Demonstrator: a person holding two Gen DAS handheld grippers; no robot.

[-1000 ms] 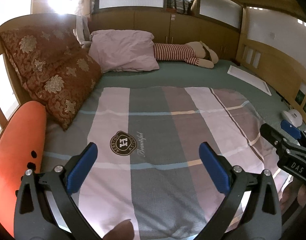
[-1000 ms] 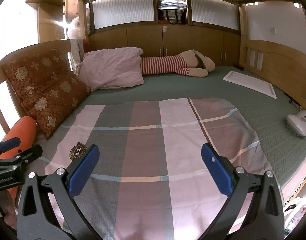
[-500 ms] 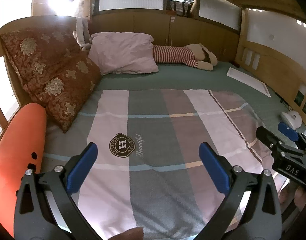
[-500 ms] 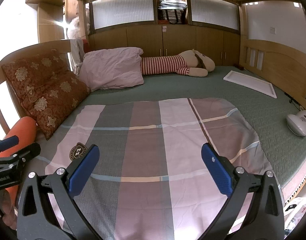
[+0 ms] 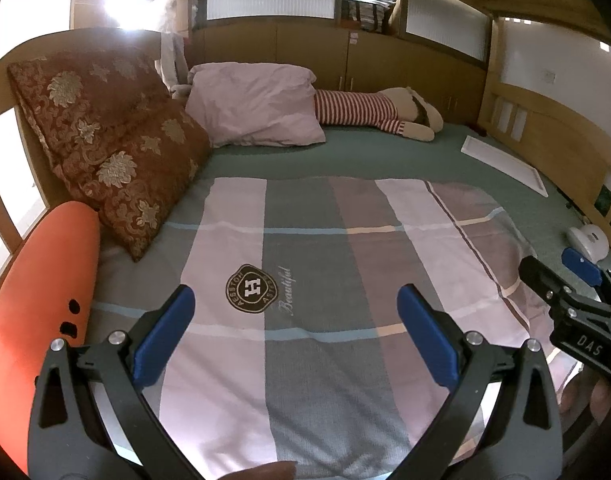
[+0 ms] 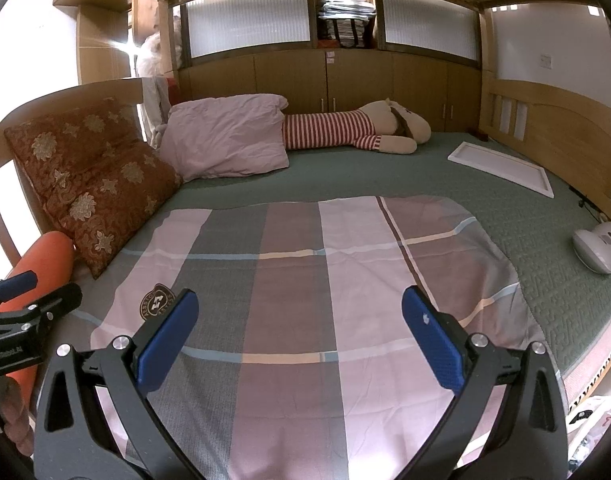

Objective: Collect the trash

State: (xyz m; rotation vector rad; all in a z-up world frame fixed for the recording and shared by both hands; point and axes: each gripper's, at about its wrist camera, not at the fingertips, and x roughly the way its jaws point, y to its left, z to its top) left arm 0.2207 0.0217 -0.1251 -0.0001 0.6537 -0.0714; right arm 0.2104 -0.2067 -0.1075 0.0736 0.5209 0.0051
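Observation:
My left gripper (image 5: pixel 296 300) hangs open over the near end of a pink and grey plaid blanket (image 5: pixel 325 248), with nothing between its blue pads. My right gripper (image 6: pixel 300 300) is also open and holds nothing, over the same blanket (image 6: pixel 325 280). Each gripper shows at the edge of the other's view: the right gripper (image 5: pixel 577 280) at far right, the left gripper (image 6: pixel 25 296) at far left. I see no clear piece of trash on the bed. Crumpled white plastic (image 6: pixel 589 416) lies beside the bed at lower right.
On the green bed cover (image 6: pixel 525 216) lie brown floral cushions (image 5: pixel 117 152), a pink pillow (image 5: pixel 261 104), a striped plush toy (image 6: pixel 345 128), a flat white tray (image 6: pixel 501 168) and a small white device (image 6: pixel 597 248). An orange bolster (image 5: pixel 37 292) lines the left edge.
The left wrist view has shifted slightly, and the right gripper sits a little further left in it. The right wrist view is almost unchanged. Both grippers stay open.

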